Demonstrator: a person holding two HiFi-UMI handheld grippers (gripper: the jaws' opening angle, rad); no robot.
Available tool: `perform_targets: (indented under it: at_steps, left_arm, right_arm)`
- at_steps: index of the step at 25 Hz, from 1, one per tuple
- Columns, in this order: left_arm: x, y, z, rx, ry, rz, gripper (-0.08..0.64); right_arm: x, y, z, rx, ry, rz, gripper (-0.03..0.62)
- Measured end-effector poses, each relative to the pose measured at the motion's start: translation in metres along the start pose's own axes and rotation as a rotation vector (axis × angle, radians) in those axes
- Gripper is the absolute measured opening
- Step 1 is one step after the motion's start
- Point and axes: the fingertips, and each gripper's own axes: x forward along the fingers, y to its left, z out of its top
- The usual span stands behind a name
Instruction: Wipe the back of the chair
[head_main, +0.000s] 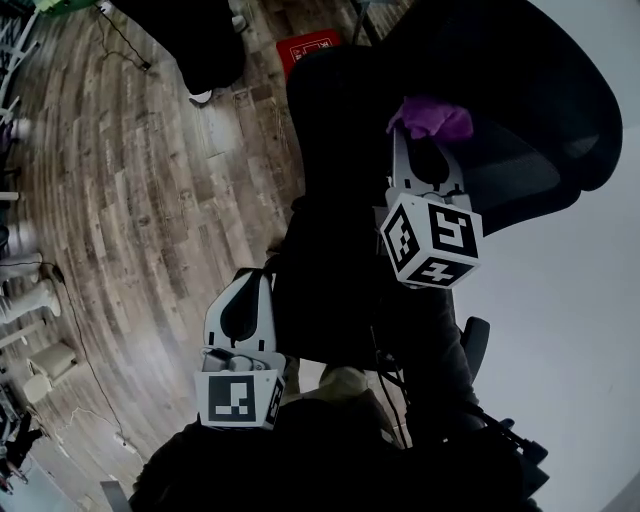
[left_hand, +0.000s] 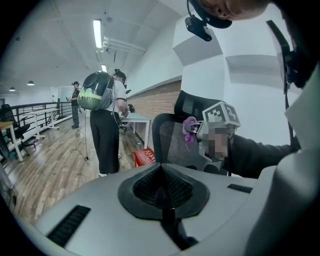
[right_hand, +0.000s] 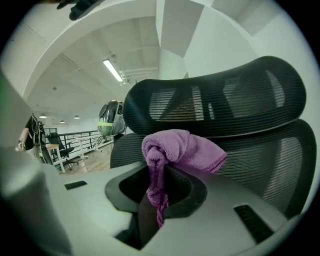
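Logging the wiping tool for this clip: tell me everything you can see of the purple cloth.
The purple cloth looks like soft, nubby microfibre with a stitched hem. It is bunched into a rolled wad. The right gripper is shut on a pinched fold of it, a thin tail hangs down between the jaws, and the bulk spills over the jaw tips. It is held up at the black mesh chair back, just below the headrest. Whether it presses on the mesh is unclear.

Person wearing dark long sleeve (left_hand: 260, 152), black head camera (left_hand: 199, 29) sitting above. Left gripper (head_main: 250, 285) and right gripper (head_main: 425, 150) showing pale grey shells, black ribbed pads (left_hand: 145, 187). Both carrying white cubes bearing black square markers: left cube (head_main: 240, 398), right cube (head_main: 432, 240).
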Motion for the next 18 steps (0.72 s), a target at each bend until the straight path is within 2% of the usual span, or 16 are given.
perform_targets:
  at_steps: [11,18]
  left_arm:
    - [-0.034,0.066,-0.011,-0.076,-0.011,0.102,0.004]
    - [-0.07,0.102,-0.014,-0.109,-0.034,0.2,0.004]
  right_arm:
    - [0.045,0.128,0.0,-0.053,0.019,0.191,0.072]
    - [0.045,0.241,-0.002,-0.058,0.025,0.434,0.072]
